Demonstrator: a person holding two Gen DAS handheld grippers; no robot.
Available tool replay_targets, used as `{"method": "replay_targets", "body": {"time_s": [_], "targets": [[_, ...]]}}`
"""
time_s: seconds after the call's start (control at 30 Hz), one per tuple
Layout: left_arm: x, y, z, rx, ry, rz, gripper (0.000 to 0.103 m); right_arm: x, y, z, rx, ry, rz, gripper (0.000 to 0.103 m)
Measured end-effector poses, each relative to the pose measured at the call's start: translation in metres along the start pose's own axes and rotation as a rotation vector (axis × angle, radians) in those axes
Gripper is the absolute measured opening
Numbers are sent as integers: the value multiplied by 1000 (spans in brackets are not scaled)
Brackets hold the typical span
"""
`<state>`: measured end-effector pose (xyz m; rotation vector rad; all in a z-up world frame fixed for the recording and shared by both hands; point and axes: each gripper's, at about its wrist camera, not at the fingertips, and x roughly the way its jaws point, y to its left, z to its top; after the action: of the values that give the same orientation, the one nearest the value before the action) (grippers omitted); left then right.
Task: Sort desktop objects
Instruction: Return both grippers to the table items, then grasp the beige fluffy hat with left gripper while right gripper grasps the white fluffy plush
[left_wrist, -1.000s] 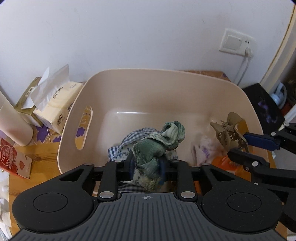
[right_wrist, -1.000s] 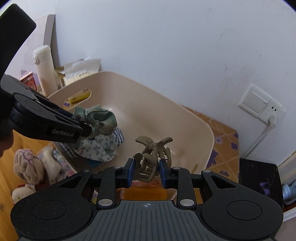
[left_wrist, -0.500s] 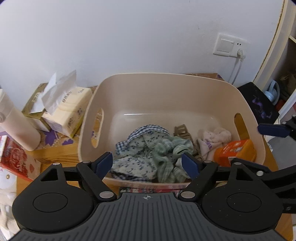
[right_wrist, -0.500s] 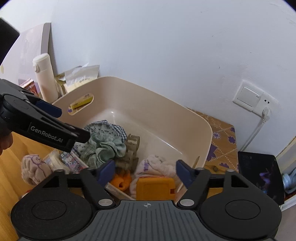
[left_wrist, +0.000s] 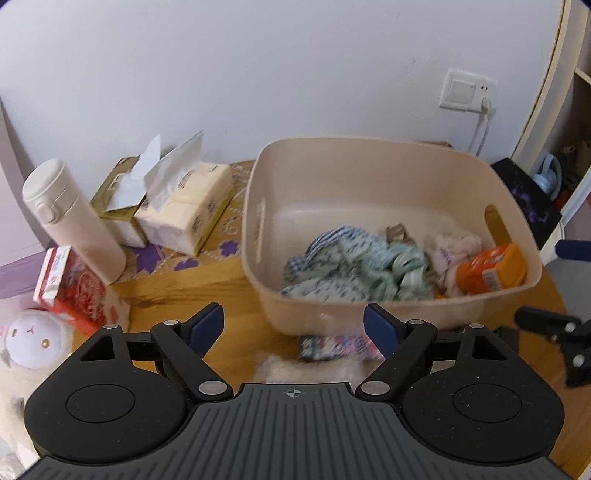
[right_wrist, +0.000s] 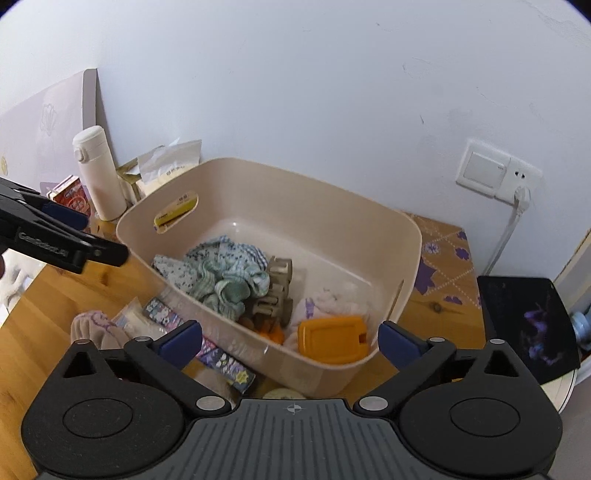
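A beige plastic bin (left_wrist: 369, 155) (right_wrist: 410, 236) stands on the wooden desk. In it lie a green sock (left_wrist: 406, 273) (right_wrist: 229, 291), blue patterned cloths (left_wrist: 332, 254) (right_wrist: 221, 254), a tan hair claw (right_wrist: 277, 291) (left_wrist: 397, 233), a pale fluffy sock (left_wrist: 450, 247) (right_wrist: 325, 306) and an orange box (left_wrist: 491, 269) (right_wrist: 332, 339). My left gripper (left_wrist: 294, 326) is open and empty, held above the desk in front of the bin. My right gripper (right_wrist: 290, 341) is open and empty above the bin's near rim.
Left of the bin stand a white bottle (left_wrist: 70, 218) (right_wrist: 99, 173), tissue packs (left_wrist: 181, 206), a red box (left_wrist: 68, 284) and a white plush (left_wrist: 31, 341). Patterned packets (left_wrist: 332, 345) (right_wrist: 221, 360) and a pink fluffy sock (right_wrist: 96, 328) lie before the bin. A black tablet (right_wrist: 524, 325) lies right.
Both grippers opened: the left let the green sock fall into the bin, the right let the hair claw fall. Both then drew back and up from the bin.
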<state>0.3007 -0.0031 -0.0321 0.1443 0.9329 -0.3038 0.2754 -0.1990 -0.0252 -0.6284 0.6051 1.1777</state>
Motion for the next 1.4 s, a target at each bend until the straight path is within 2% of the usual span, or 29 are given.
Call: {"method": "replay_targets", "body": {"time_s": [0.2, 0.37, 0.67, 1.0, 1.1, 1.33, 1.4], "targets": [[1, 17, -21, 24, 40, -7, 84, -3, 3, -17, 26, 20, 7, 103], [3, 22, -38, 69, 71, -46, 84, -3, 7, -31, 50, 39, 27, 103], [20, 26, -66, 137, 148, -56, 84, 18, 19, -60, 79, 154, 97, 103], [47, 24, -82, 137, 214, -92, 84, 46, 35, -77, 78, 261, 127, 103], [53, 20, -85, 151, 217, -90, 84, 50, 40, -80, 68, 276, 132, 103], [60, 6, -91, 232, 158, -77, 84, 58, 45, -81, 57, 283, 125, 103], [61, 4, -91, 238, 151, -86, 80, 59, 46, -81, 54, 281, 118, 96]]}}
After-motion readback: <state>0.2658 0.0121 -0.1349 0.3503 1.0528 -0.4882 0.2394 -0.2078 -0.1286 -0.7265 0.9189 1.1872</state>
